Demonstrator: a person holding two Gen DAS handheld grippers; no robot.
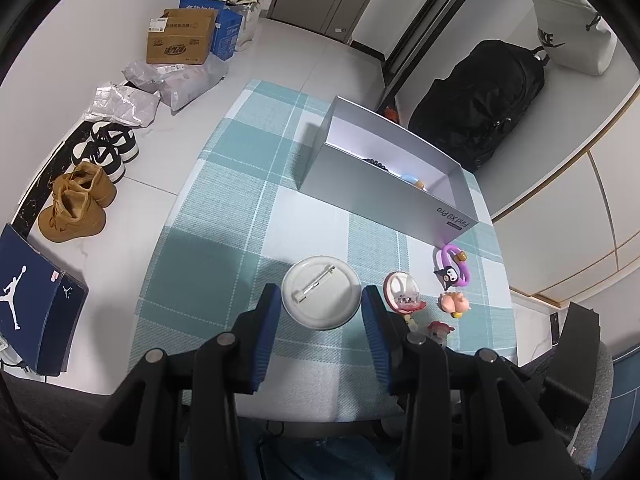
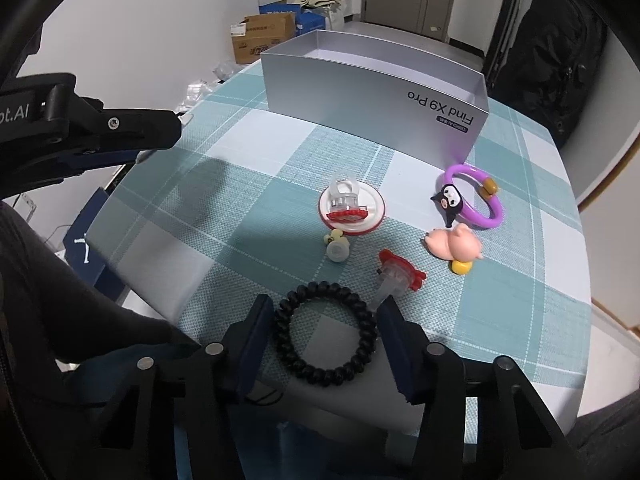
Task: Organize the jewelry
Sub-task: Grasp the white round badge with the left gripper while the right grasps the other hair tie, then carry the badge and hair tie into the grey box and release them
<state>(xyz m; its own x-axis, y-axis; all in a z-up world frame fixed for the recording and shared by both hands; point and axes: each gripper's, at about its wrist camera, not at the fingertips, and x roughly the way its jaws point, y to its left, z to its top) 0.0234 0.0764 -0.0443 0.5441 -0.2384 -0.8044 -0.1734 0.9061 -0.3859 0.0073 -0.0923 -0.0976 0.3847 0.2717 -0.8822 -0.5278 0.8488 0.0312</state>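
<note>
Silver box (image 1: pixel 384 196) already has a dark bead strand + a blue/orange bit inside; rest still on the checked cloth (image 1: pixel 224 216). Left gripper (image 1: pixel 320 300) wide open around white pin badge (image 1: pixel 321 293), no grip yet. Right gripper (image 2: pixel 325 308) open, straddling black coil bracelet (image 2: pixel 325 330). Purple ring (image 2: pixel 476 196), pink pig (image 2: pixel 454 244) etc still to go — approx early-mid

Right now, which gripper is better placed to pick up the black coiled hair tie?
The right gripper: its open fingers already flank the black coiled hair tie near the table edge. The left gripper flanks the white pin badge instead.
</note>
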